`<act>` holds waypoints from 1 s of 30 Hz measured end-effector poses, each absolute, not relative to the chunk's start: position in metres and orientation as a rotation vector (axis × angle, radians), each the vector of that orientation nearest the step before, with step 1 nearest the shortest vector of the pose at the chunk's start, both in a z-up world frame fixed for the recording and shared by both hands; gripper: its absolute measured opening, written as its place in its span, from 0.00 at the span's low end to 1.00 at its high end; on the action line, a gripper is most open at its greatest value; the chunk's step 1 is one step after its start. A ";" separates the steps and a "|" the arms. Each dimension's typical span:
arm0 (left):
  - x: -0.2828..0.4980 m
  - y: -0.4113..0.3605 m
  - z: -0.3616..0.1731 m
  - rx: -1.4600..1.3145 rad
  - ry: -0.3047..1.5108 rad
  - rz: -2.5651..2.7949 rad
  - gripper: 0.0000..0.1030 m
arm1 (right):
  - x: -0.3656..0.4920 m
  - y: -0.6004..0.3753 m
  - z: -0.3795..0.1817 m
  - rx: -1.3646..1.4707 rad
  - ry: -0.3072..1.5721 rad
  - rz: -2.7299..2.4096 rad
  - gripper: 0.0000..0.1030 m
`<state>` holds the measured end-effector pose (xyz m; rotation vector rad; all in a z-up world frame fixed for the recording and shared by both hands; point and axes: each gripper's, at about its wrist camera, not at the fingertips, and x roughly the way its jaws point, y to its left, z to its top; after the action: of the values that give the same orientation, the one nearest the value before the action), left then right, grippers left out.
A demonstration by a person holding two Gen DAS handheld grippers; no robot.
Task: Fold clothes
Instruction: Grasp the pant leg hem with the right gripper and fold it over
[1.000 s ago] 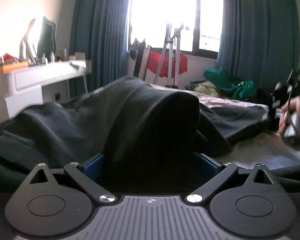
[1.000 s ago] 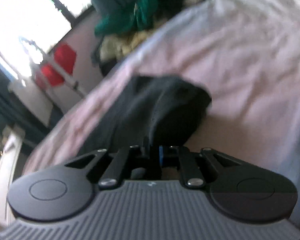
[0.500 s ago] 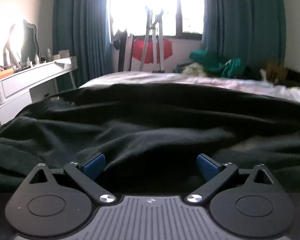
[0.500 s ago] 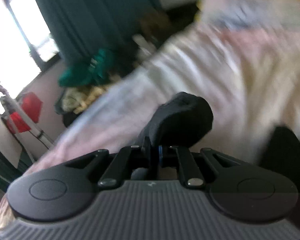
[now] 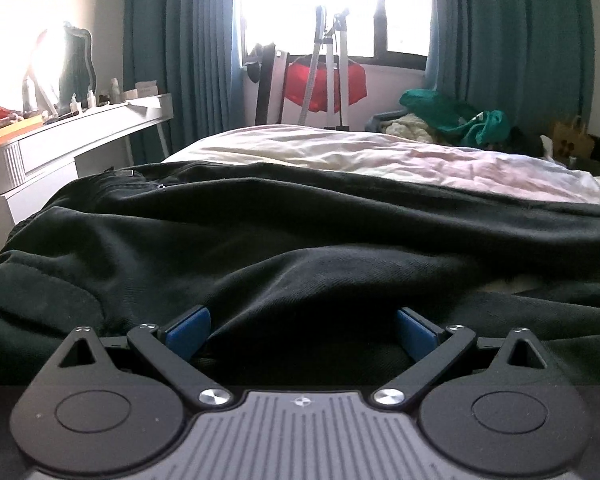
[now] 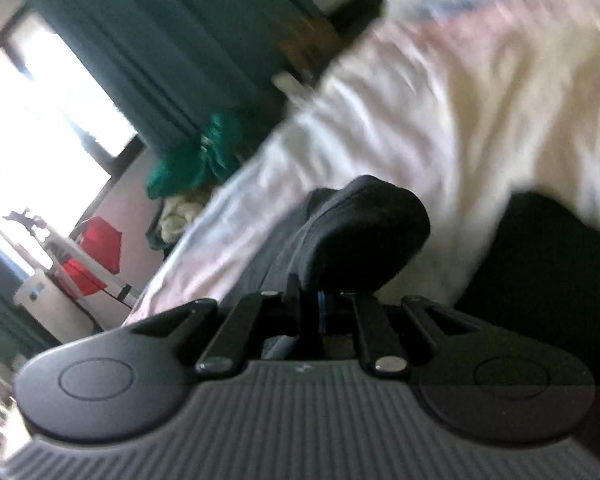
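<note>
A black garment [image 5: 300,240] lies spread across the bed, filling the lower half of the left wrist view. My left gripper [image 5: 302,330] is open, its blue pads wide apart with the black cloth lying between them and nothing clamped. In the blurred, tilted right wrist view my right gripper [image 6: 310,304] is shut on a fold of the black garment [image 6: 364,232], which bulges up just past the fingers and trails back left over the sheet. More black cloth [image 6: 540,264] lies at the right.
The bed has a pale pink-white sheet [image 5: 380,156]. A white dressing table [image 5: 72,136] with a mirror and small bottles stands left. A red item on a metal stand [image 5: 324,84] is under the window. Green clothes [image 5: 452,116] are piled at the back right.
The cloth that my left gripper held raised has dropped flat onto the bed. The left jaws stay open. My right gripper, still clamped on the garment, has swung and tilted.
</note>
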<state>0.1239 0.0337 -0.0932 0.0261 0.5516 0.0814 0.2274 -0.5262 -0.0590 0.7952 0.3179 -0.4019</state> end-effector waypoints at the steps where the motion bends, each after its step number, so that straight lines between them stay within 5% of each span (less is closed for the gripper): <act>1: 0.124 0.033 -0.093 0.027 0.550 0.081 0.96 | 0.228 -0.529 -0.060 0.792 0.317 -0.407 0.10; 7: 0.125 0.033 -0.097 0.008 0.563 0.086 0.97 | 0.220 -0.548 -0.116 0.889 0.416 -0.470 0.11; 18: 0.113 0.039 -0.083 -0.041 0.561 0.065 0.97 | 0.190 -0.523 -0.059 0.718 0.484 -0.499 0.24; 23: 0.099 0.046 -0.074 -0.110 0.560 0.061 0.97 | 0.137 -0.515 -0.029 0.711 0.450 -0.520 0.73; 30: 0.069 0.055 -0.053 -0.176 0.553 0.096 0.97 | 0.081 -0.505 -0.009 0.554 0.449 -0.795 0.75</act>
<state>0.0686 0.0553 -0.0527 -0.1755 0.5525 0.0955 0.0806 -0.5055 -0.0088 0.5536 0.4495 -0.7950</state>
